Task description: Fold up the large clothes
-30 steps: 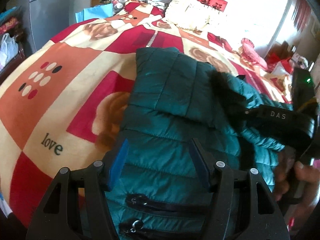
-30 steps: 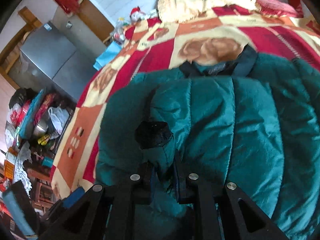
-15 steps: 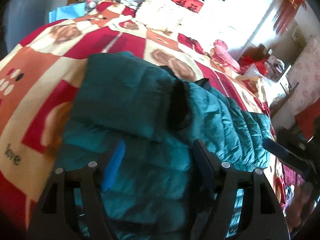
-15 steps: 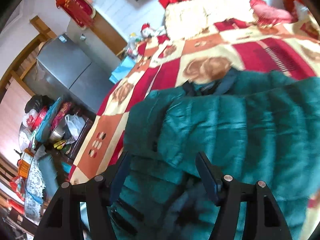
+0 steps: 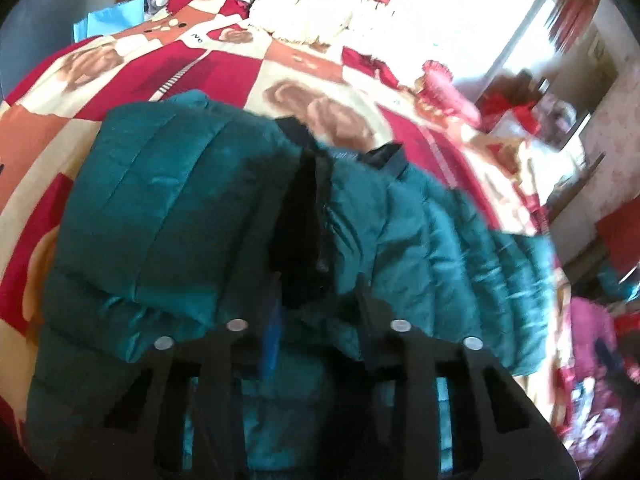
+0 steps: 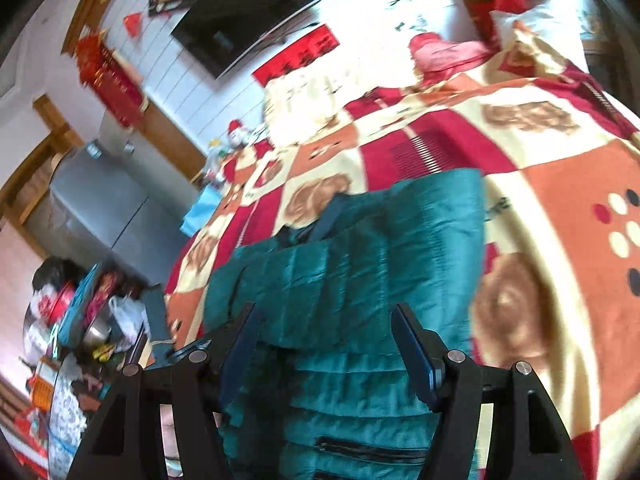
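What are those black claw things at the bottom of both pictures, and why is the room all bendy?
Each is a hand-held gripper: a person carries one in each hand, no robot. A small camera sits on each, looking along its two fingers, and its round lens bends the room. One picture is from the left hand-held gripper, the other from the right hand-held gripper. Both look down at a puffy green jacket lying partly folded on a bed with a red and cream blanket. A cream pillow sits at the far end. Both grippers are open above the jacket, holding nothing.
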{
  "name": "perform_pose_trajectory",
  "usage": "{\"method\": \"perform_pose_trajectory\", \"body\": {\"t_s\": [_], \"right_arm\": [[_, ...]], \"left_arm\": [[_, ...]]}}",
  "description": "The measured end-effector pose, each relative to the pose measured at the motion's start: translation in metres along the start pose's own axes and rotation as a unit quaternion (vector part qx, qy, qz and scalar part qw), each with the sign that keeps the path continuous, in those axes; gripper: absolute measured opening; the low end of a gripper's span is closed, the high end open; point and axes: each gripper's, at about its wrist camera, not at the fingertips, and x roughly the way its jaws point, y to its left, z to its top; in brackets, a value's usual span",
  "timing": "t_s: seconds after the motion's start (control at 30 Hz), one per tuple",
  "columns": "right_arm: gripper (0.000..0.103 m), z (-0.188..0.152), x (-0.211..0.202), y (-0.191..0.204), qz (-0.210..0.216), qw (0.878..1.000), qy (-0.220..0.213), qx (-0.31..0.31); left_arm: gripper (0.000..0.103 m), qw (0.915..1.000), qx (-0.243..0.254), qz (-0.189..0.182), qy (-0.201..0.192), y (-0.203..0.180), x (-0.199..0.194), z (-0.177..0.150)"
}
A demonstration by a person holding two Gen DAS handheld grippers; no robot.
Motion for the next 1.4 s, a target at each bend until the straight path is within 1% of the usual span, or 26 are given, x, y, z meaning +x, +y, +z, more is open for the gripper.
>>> {"method": "perform_pose_trajectory", "body": {"t_s": [0.03,0.13,0.2,0.3,0.37,0.43,0.47,0.53,0.57,0.63,0.67,0.7,0.73,0.77,0.83,0.87,0.9,0.93,1.0,1.07,1.17,1.23,1.3,1.37,1.4], "right_arm": [[0.065,0.001,-0.001,-0.004,-0.005,1.0,-0.004,0.005],[0.065,0.005,0.001,-0.013,-0.019,0.999,-0.014,0.022],[0.065,0.006,0.006,-0.015,-0.025,0.999,-0.016,0.028],[0.065,0.008,0.02,-0.01,-0.029,0.999,-0.012,0.026],[0.065,0.01,0.034,0.0,-0.031,0.999,-0.007,0.016],[0.064,0.011,0.051,0.008,-0.034,0.999,0.0,0.003],[0.062,0.012,0.061,0.014,-0.035,0.999,0.005,-0.005],[0.06,0.013,0.084,0.022,-0.036,0.999,0.02,-0.022],[0.06,0.013,0.1,0.026,-0.039,0.998,0.034,-0.028],[0.06,0.009,0.127,0.024,-0.047,0.997,0.061,-0.025],[0.06,0.005,0.148,0.021,-0.052,0.994,0.092,-0.022],[0.06,0.002,0.161,0.018,-0.061,0.992,0.111,-0.021],[0.06,-0.002,0.171,0.015,-0.072,0.99,0.122,-0.022],[0.06,-0.006,0.176,0.013,-0.08,0.988,0.127,-0.025],[0.06,-0.005,0.172,0.014,-0.08,0.988,0.128,-0.026],[0.06,-0.002,0.165,0.015,-0.075,0.989,0.127,-0.024],[0.06,0.002,0.159,0.016,-0.071,0.99,0.121,-0.024],[0.06,0.005,0.152,0.019,-0.071,0.991,0.112,-0.026],[0.06,0.014,0.14,0.026,-0.083,0.992,0.088,-0.044],[0.06,0.023,0.135,0.036,-0.093,0.991,0.068,-0.069],[0.06,0.031,0.143,0.052,-0.11,0.988,0.05,-0.097],[0.06,0.035,0.156,0.06,-0.116,0.985,0.049,-0.114],[0.06,0.035,0.175,0.064,-0.124,0.983,0.054,-0.124],[0.06,0.034,0.192,0.063,-0.127,0.982,0.061,-0.125],[0.06,0.033,0.202,0.061,-0.132,0.981,0.065,-0.126]], "left_arm": [[0.024,0.9999,-0.005,-0.004,-0.011,0.003,-0.008,0.005],[0.021,0.9986,-0.01,0.008,-0.051,0.012,-0.035,0.021],[0.021,0.9967,-0.02,0.017,-0.077,0.025,-0.053,0.033],[0.02,0.9924,-0.023,0.045,-0.112,0.048,-0.074,0.044],[0.02,0.9904,-0.031,0.061,-0.12,0.065,-0.079,0.047],[0.02,0.9911,-0.043,0.065,-0.108,0.083,-0.076,0.047],[0.02,0.9916,-0.048,0.069,-0.099,0.09,-0.071,0.045],[0.02,0.9923,-0.046,0.081,-0.082,0.098,-0.059,0.039],[0.021,0.9926,-0.043,0.089,-0.07,0.101,-0.051,0.034],[0.021,0.9934,-0.044,0.092,-0.053,0.106,-0.041,0.029],[0.022,0.9939,-0.047,0.089,-0.045,0.108,-0.038,0.025],[0.025,0.9944,-0.05,0.085,-0.038,0.11,-0.037,0.023],[0.026,0.9947,-0.053,0.082,-0.035,0.113,-0.037,0.022],[0.031,0.9948,-0.056,0.079,-0.033,0.115,-0.04,0.021],[0.037,0.9941,-0.06,0.082,-0.039,0.117,-0.048,0.023],[0.043,0.993,-0.061,0.088,-0.051,0.119,-0.056,0.024],[0.048,0.9916,-0.062,0.094,-0.063,0.119,-0.063,0.026],[0.051,0.9901,-0.063,0.097,-0.079,0.119,-0.07,0.027],[0.059,0.9877,-0.064,0.096,-0.105,0.117,-0.079,0.03],[0.06,0.9864,-0.056,0.099,-0.118,0.11,-0.08,0.034],[0.06,0.9879,-0.032,0.105,-0.11,0.096,-0.063,0.041],[0.06,0.9881,-0.012,0.117,-0.1,0.087,-0.049,0.043],[0.06,0.9862,0.016,0.141,-0.085,0.077,-0.027,0.043],[0.06,0.9811,0.043,0.179,-0.062,0.071,-0.002,0.042],[0.06,0.9799,0.049,0.186,-0.054,0.071,0.007,0.042]]}}
